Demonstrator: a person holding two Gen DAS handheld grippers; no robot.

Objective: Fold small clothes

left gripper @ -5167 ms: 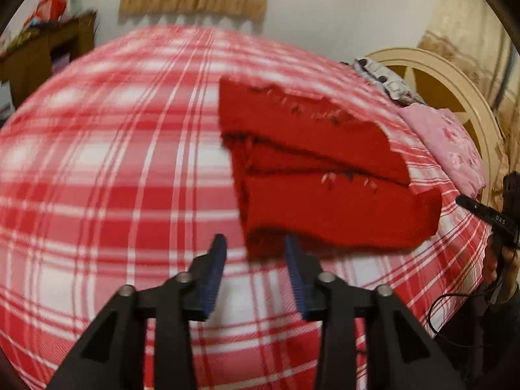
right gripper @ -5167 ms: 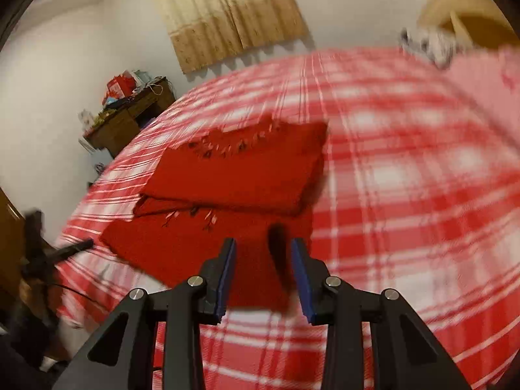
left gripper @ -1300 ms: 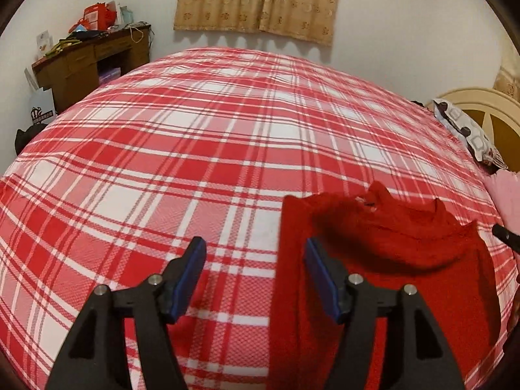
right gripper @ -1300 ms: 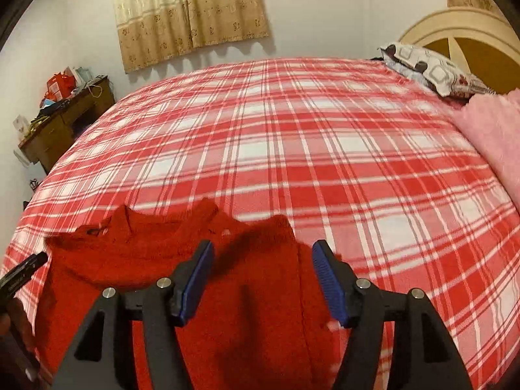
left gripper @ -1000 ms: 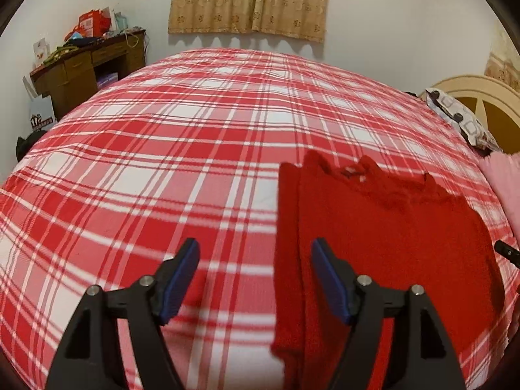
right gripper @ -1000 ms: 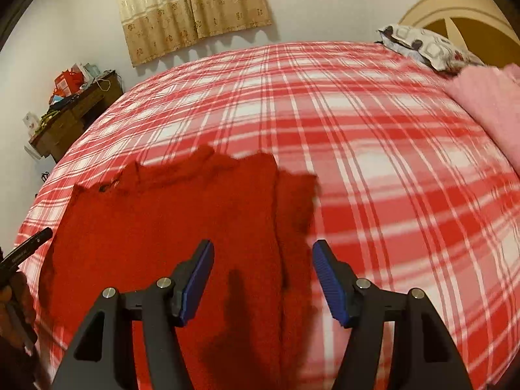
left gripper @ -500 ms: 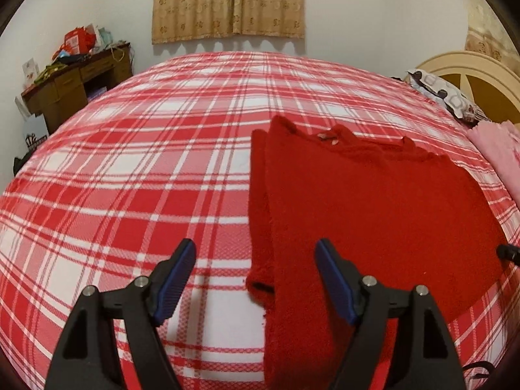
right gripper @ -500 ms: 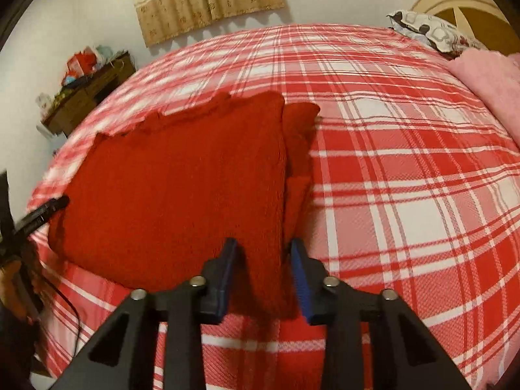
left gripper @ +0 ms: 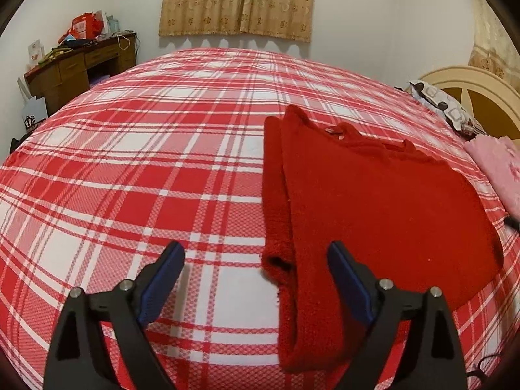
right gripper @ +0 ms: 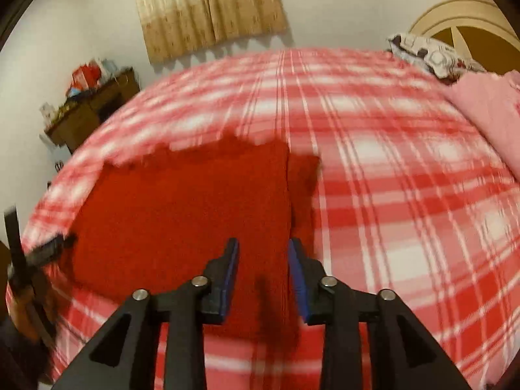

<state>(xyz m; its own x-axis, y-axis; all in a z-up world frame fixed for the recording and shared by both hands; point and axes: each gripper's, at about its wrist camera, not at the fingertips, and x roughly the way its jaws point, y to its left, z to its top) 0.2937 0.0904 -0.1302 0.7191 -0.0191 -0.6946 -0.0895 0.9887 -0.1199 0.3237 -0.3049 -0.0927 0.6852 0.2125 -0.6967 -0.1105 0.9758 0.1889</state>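
My left gripper [left gripper: 256, 268] hangs wide apart, empty, above the plaid bedspread [left gripper: 136, 175], just off the red sweater [left gripper: 373, 201], which lies flat near the bed's near edge. The left sleeve [left gripper: 274, 195] lies alongside the body. My right gripper [right gripper: 264, 261] sits over the hem, jaws narrowly apart; blurred, no cloth visibly pinched. Best, I judge: pinch each sleeve cuff low, fold inward squarely, avoid snagging bedspread.
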